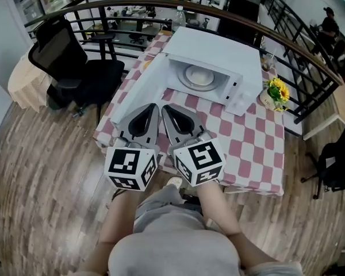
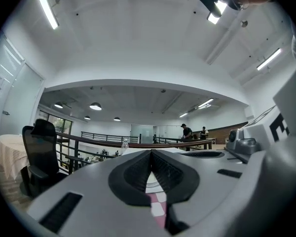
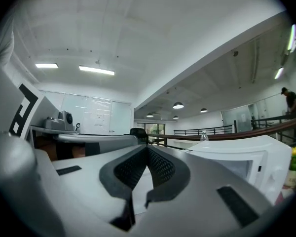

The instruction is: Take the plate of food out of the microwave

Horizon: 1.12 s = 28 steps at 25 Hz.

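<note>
Hovering side by side over the near edge of the checked table, the left gripper and right gripper both have their jaws clenched on nothing. This looks like the approach step. The plate of food sits inside the microwave, whose door stands wide open. Next, the jaws likely need to part and reach in level for the plate's rim.

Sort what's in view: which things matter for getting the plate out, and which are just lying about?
Job:
- microwave, its door open
- plate inside it
- left gripper and right gripper, both shut and empty

Lying about:
- sunflowers
- water bottle
- office chair
- checked tablecloth
</note>
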### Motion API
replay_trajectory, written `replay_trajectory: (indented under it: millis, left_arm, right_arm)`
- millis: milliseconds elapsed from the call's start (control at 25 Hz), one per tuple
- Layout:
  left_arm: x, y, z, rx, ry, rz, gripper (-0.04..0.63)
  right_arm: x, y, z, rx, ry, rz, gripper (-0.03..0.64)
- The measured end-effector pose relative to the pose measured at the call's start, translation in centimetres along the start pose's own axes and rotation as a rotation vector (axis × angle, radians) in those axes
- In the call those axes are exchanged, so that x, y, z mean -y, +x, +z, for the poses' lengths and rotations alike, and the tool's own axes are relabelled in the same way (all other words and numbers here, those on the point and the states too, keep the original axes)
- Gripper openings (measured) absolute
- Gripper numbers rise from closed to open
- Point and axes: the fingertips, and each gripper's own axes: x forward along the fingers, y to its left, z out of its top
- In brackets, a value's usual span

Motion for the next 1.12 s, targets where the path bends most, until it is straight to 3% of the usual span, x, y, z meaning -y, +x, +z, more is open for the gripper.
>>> replay_trajectory:
  millis: [280, 600, 1120]
  left_arm:
    - [1.9, 4.2, -2.9, -0.030, -0.026, -0.070, 0.000]
    - [1.9, 9.2, -6.6, -0.087, -0.108, -0.125, 0.000]
    - [1.6, 17.0, -10.5, -0.153, -0.196, -0.153, 0.005]
  right_arm:
    - [5.0, -1.1, -1.7, -0.002, 0.015, -0.115, 0.023]
    - [9.9, -0.6, -4.5, -0.059, 0.049, -0.222, 0.024]
    - [16.8, 1.2, -7.4, -0.136, 0.063, -0.310, 0.025]
